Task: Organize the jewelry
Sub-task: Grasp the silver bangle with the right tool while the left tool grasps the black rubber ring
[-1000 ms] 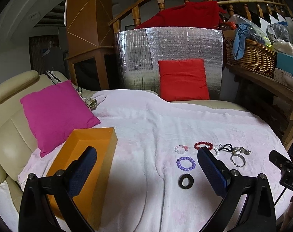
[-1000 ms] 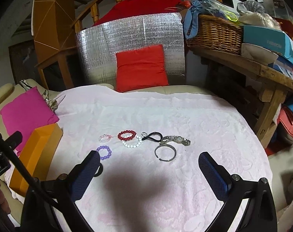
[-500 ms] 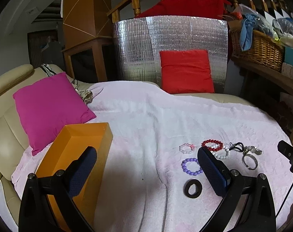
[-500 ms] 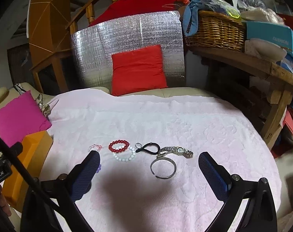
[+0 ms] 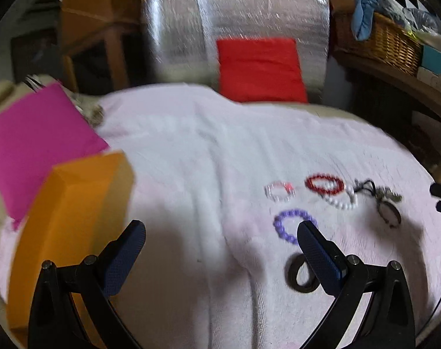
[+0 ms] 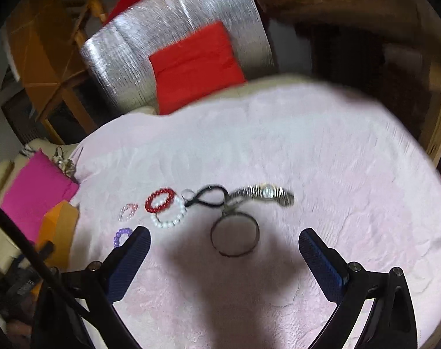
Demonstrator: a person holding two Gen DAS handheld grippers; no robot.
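Note:
Several pieces of jewelry lie on the pale pink cloth (image 6: 307,151). A metal bangle (image 6: 235,237) sits straight ahead of my open right gripper (image 6: 224,240), with a silver watch (image 6: 264,193), a black cord (image 6: 210,196), a red bead bracelet (image 6: 159,199) and a white bead bracelet (image 6: 169,216) just beyond. My open left gripper (image 5: 221,237) hovers over bare cloth. Its right finger (image 5: 316,250) overlaps a purple bead bracelet (image 5: 287,222) and a black ring (image 5: 300,274). The orange box (image 5: 66,218) stands open at its left. A clear pink bracelet (image 5: 280,190) lies farther out.
A magenta pillow (image 5: 37,133) lies behind the box. A red pillow (image 5: 261,69) leans on a silver foil panel (image 5: 237,20) at the back. A wooden shelf with a wicker basket (image 5: 377,37) runs along the right. Both views are motion-blurred.
Both grippers have dropped and moved forward toward the cloth. The right one now has the bangle centred between its fingers; the left one has closed in on the purple bracelet and black ring.

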